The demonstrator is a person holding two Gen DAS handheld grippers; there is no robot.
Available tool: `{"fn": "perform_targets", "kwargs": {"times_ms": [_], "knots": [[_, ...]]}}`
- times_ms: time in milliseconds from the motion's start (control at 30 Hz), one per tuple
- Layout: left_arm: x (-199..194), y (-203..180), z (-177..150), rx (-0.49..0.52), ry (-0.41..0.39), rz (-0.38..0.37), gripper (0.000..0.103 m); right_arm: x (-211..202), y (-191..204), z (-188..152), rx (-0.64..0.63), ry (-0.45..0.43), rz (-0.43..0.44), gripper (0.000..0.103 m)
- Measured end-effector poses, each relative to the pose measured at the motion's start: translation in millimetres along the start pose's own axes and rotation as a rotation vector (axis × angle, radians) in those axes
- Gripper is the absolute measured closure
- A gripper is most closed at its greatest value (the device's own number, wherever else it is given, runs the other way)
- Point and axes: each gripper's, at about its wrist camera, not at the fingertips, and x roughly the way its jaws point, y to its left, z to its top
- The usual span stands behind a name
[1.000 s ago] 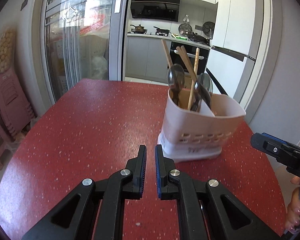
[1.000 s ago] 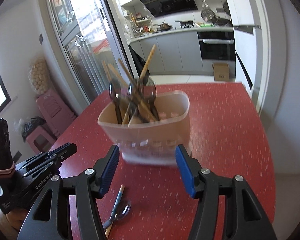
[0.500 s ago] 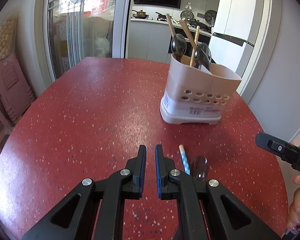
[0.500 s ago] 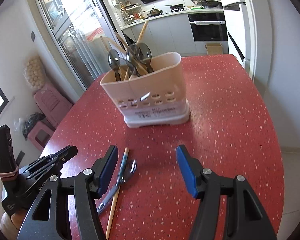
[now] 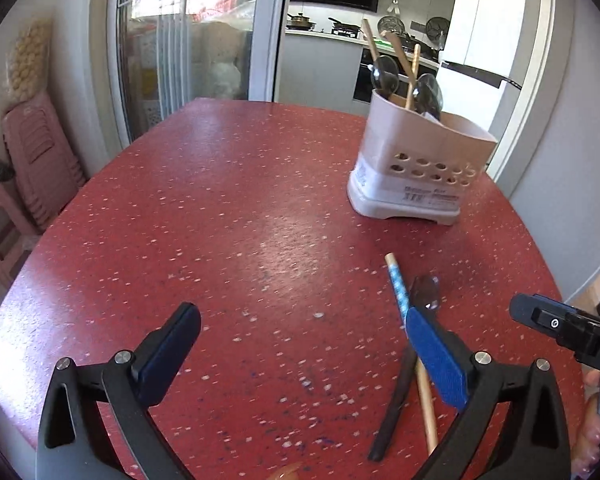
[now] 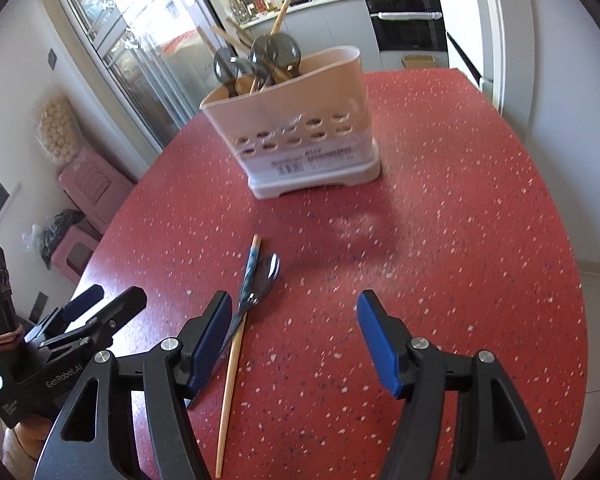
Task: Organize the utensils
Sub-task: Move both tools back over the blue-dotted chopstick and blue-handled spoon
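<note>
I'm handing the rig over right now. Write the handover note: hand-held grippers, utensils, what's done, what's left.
Left hand-held gripper: open, empty, low over the red table.
Right hand-held gripper: open, empty, just right of the loose utensils.
Utensil holder: upright at the far side of the table, already holding spoons and chopsticks in one end.
Loose on the table, lying together: one chopstick with a blue patterned end and one dark-handled spoon.
Done: most utensils are in the holder.
Left: pick up the chopstick and the spoon and stand them in the holder.
</note>
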Motion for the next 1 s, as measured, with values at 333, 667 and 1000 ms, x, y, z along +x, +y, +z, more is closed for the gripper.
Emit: {"fn": "perform_targets", "kwargs": {"times_ms": [333,667,1000], "knots": [[21,13,-15,0.013,0.031,0.040,0.000,32,6,-11,0.113,0.138,0.091,0.034],[12,14,-19,0.001,0.051,0.030,0.000,79,4,0,0.277,0.204,0.196,0.042],[11,11,-19,0.022,0.071,0.017,0.000,97,4,-2,0.332,0.210,0.202,0.086]]}}
